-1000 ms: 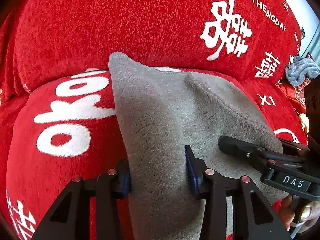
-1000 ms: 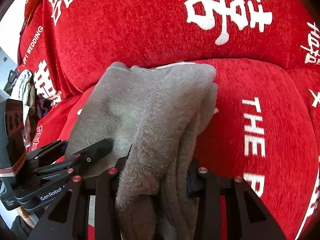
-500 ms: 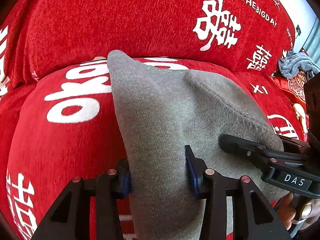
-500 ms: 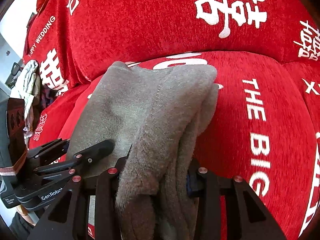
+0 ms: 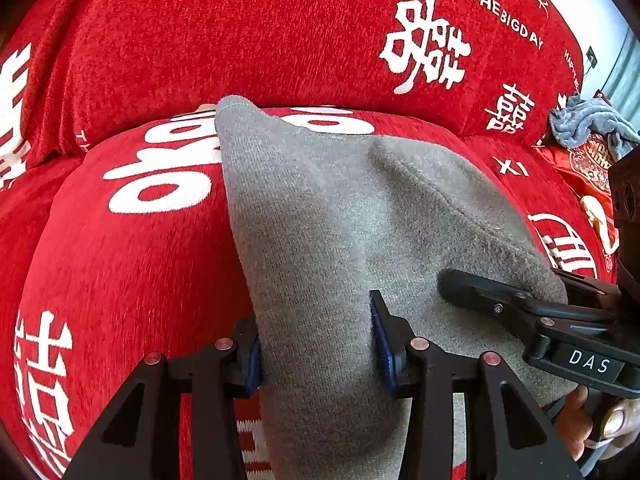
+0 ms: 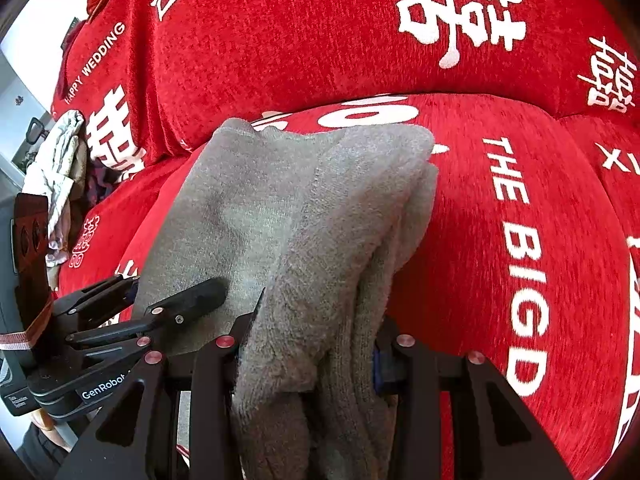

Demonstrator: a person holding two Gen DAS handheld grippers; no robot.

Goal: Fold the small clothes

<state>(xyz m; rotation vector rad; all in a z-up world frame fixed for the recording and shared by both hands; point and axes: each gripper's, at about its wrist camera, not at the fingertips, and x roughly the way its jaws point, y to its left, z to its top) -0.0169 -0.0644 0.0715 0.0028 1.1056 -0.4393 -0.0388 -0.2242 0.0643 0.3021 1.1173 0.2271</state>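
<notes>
Cloth is what both pairs of fingers are clamped on: a grey knitted garment (image 5: 332, 216), bunched thick between the pads of the left gripper (image 5: 316, 344) and, in several layers, between those of the right gripper (image 6: 308, 348). We hold it by its near edge, side by side, the right gripper (image 5: 520, 308) just beside the left one. From the fingers the garment runs away from us, its long axis pointing at the sofa's backrest (image 5: 240, 32), and its far end rests on the red seat cushion (image 5: 120, 264), one corner peaked up near the seam.

We judge the coming move turns on that far edge: it lies straight ahead of both hands, so the held edge would travel forward over it, or be laid down flat first. Neither hand looks clearly nearer.

Much is hidden from us. The near edge drops below both views, so we cannot tell how much cloth hangs under the fingers, what kind of garment it is, or how many folds are already in. The underside on the cushion is also unseen.
</notes>
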